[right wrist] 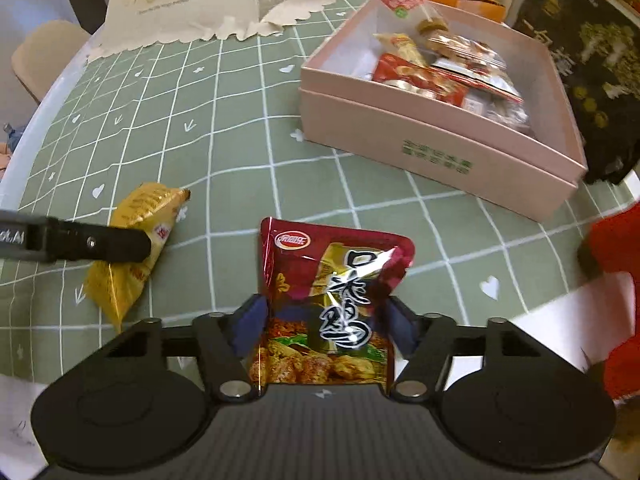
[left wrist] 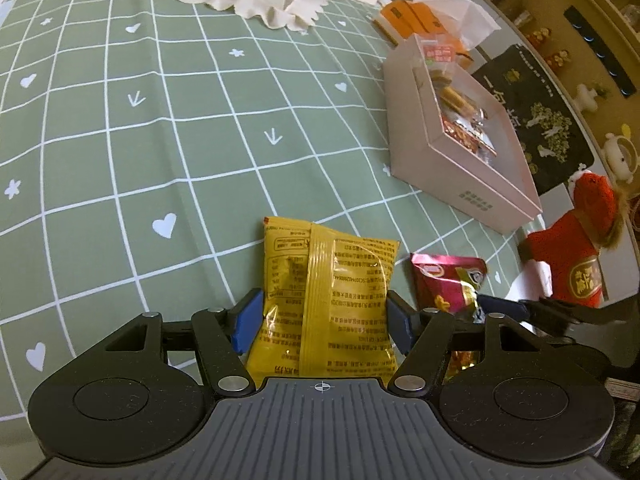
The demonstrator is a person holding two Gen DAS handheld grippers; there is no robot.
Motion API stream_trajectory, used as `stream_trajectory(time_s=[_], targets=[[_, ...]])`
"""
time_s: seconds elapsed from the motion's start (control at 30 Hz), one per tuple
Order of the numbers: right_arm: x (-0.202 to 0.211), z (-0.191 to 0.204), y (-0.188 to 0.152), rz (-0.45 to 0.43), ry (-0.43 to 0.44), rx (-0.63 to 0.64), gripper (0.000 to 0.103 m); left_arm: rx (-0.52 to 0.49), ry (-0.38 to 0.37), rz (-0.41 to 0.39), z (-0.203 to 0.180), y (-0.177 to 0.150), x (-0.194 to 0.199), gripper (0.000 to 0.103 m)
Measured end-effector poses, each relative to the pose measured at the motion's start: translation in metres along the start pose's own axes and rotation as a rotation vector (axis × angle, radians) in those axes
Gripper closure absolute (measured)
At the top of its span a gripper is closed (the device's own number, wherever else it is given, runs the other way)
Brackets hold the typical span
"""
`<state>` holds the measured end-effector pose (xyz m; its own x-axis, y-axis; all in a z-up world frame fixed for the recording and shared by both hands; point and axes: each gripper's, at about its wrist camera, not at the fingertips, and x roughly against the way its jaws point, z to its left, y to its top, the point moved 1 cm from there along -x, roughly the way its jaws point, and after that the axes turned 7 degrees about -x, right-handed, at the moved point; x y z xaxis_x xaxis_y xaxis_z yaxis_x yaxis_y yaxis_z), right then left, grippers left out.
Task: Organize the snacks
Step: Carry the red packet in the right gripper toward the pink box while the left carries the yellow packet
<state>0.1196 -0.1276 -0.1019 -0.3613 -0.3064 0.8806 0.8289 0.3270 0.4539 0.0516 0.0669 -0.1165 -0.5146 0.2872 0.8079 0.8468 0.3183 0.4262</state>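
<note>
Holding one snack packet in each gripper above the green checked surface [left wrist: 120,128], near a pink box of snacks.

Left wrist view: the left gripper [left wrist: 322,320] has its jaws clamped on a yellow packet [left wrist: 324,280], printed back side up; the pink box [left wrist: 452,160] sits open up and to the right on the surface, holding several wrapped snacks in a row, with an orange box [left wrist: 404,16] just behind it. Right wrist view: the right gripper [right wrist: 324,324] has its jaws pressed against the sides of a red packet [right wrist: 332,300]. The same pink box [right wrist: 432,136] stands ahead and to the right, its far half filled with red, yellow and clear-wrapped snacks, its near left corner bare; the yellow packet [right wrist: 132,248] shows at left in the other gripper.
</note>
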Motion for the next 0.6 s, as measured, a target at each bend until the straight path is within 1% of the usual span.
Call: stream_trajectory(time_s=[0.03, 0.1, 0.13, 0.27, 0.37, 0.47, 0.5, 0.53, 0.6], targets=[[0.006, -0.001, -0.001, -0.008, 0.002, -0.007, 0.048, -0.003, 0.001, 0.000, 0.000, 0.000, 0.000, 0.033], [0.016, -0.004, 0.001, -0.025, 0.005, -0.022, 0.059, -0.005, -0.001, 0.001, -0.001, -0.001, 0.000, 0.033], [0.019, -0.004, 0.003, -0.032, 0.010, -0.027, 0.062, -0.006, -0.003, 0.002, -0.001, -0.002, 0.001, 0.033], [0.032, -0.009, 0.005, -0.053, 0.016, -0.045, 0.068, -0.020, -0.013, 0.013, -0.005, -0.005, 0.000, 0.033], [0.042, -0.010, 0.005, -0.059, 0.049, -0.068, 0.069, -0.031, -0.017, 0.024, -0.011, -0.008, -0.001, 0.033], [0.055, -0.010, 0.006, -0.055, 0.134, -0.104, 0.072, -0.064, -0.023, 0.035, -0.019, -0.010, -0.004, 0.033], [0.059, -0.007, 0.007, -0.053, 0.169, -0.112, 0.086, -0.075, -0.023, 0.035, -0.022, -0.011, -0.004, 0.033], [0.063, -0.003, 0.008, -0.046, 0.211, -0.121, 0.093, -0.081, -0.024, 0.034, -0.024, -0.011, -0.005, 0.033], [0.068, 0.005, 0.010, -0.030, 0.298, -0.136, 0.093, -0.086, -0.033, 0.032, -0.025, -0.011, -0.007, 0.033]])
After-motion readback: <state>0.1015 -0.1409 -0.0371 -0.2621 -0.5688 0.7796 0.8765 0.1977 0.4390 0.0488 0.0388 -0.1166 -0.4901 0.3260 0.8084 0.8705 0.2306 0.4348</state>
